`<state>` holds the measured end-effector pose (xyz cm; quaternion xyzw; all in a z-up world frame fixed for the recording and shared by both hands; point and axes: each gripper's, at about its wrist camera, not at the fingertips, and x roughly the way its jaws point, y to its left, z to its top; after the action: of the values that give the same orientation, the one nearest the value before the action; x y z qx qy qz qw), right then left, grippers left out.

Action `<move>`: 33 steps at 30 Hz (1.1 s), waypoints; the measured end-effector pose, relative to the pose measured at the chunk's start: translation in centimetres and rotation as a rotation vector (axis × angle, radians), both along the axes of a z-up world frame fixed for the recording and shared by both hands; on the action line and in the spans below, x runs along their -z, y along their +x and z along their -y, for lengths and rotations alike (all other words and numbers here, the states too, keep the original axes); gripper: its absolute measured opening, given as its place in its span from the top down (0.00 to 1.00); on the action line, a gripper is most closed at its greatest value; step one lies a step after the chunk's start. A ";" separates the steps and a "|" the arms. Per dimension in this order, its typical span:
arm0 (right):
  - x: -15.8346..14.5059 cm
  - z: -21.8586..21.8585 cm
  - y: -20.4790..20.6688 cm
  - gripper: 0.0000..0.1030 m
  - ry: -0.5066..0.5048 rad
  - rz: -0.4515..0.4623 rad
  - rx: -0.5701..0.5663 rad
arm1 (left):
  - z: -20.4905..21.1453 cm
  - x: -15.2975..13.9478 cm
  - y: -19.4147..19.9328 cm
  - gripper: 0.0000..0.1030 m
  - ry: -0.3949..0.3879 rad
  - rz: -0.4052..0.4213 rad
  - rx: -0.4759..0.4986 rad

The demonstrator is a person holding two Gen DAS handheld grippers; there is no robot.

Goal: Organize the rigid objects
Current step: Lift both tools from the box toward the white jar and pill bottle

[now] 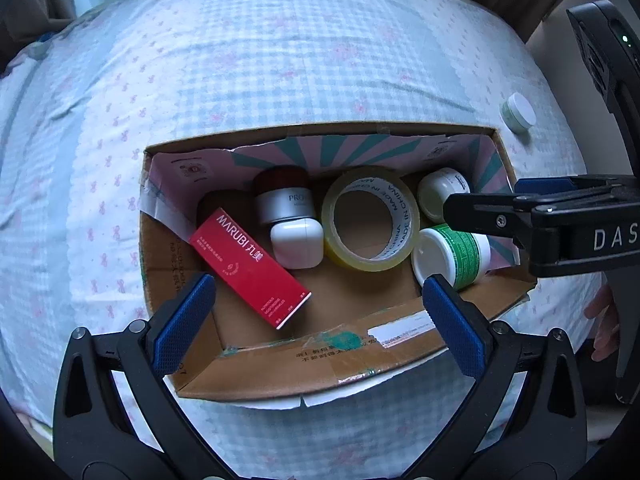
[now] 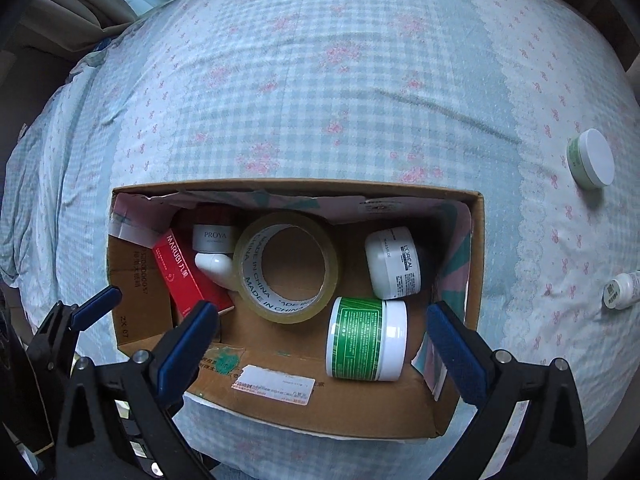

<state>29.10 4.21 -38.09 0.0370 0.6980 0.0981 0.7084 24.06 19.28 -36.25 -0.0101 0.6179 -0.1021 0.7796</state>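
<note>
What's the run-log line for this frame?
left hand-held gripper: open, empty | right hand-held gripper: open, empty | cardboard box: partly filled | small jar: outside

Bare cardboard floor [image 2: 280,344] before tape roll [image 2: 286,266]

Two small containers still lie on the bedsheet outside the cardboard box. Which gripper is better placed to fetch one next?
Probably the right gripper: it is open and empty, and the white-lidded jar and small white bottle lie on its side of the cardboard box.
</note>
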 end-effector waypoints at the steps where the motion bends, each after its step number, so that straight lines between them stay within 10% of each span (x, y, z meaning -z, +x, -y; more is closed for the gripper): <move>1: -0.2 0.0 -0.2 0.00 0.000 0.001 -0.001 | 0.0 -0.5 -0.2 0.00 0.000 0.009 -0.007; 22: -10.3 1.0 -6.8 0.00 0.020 0.105 0.031 | 0.7 -10.0 -6.2 0.00 0.025 0.090 -0.050; 33: -17.4 9.2 -11.0 0.00 0.028 0.242 0.032 | 7.8 -16.0 -10.1 0.00 0.026 0.198 -0.136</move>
<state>18.10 -5.04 -20.66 0.0461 0.6052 0.1004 0.7884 13.96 11.49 -20.25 -0.0319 0.5368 -0.0414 0.8421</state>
